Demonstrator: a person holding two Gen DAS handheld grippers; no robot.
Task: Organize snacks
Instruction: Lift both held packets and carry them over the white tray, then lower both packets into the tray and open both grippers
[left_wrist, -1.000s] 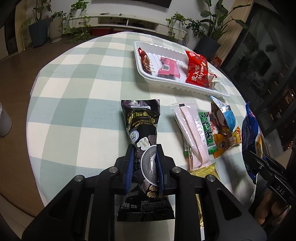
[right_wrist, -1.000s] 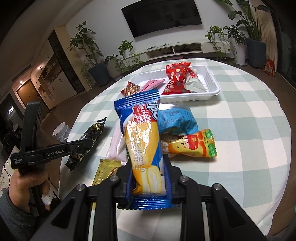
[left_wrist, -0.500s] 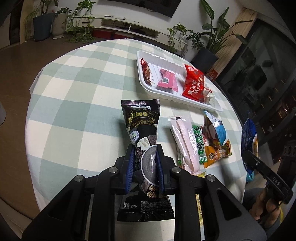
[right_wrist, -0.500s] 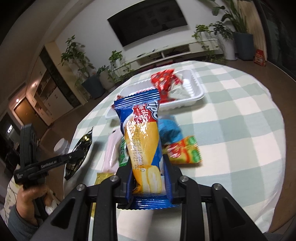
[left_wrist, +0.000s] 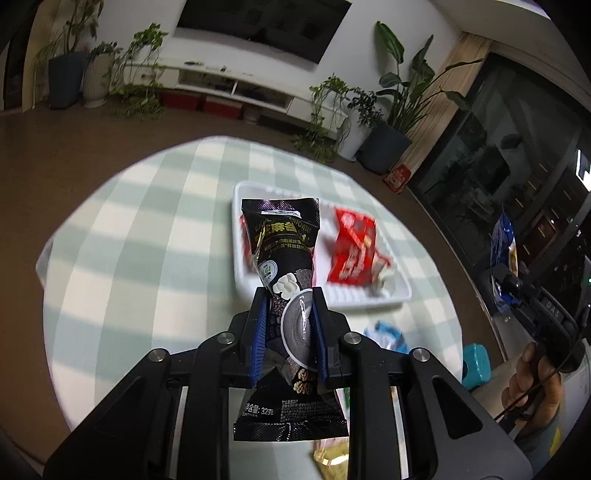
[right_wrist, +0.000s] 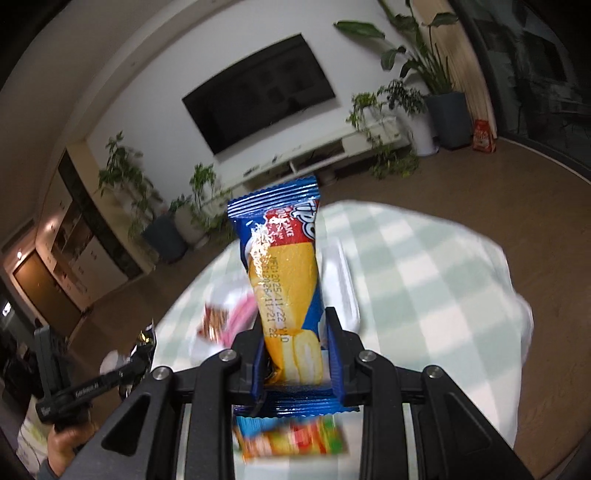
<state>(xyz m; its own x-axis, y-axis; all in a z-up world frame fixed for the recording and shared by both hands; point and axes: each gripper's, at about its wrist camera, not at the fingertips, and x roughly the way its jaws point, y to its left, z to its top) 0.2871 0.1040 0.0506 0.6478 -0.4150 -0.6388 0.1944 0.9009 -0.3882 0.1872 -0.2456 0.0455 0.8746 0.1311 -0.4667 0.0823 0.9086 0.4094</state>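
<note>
I hold a black foil snack packet (left_wrist: 284, 258) in the left gripper (left_wrist: 288, 325), a blue-and-yellow cake wrapper (right_wrist: 284, 280) in the right gripper (right_wrist: 295, 354); both packets' long axes point ahead at the white plastic tray (left_wrist: 369, 301), left nearer.

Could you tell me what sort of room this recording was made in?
Most likely a home living room: a wall-mounted television above a low white media console, potted plants, and a round table with a checked cloth.
</note>
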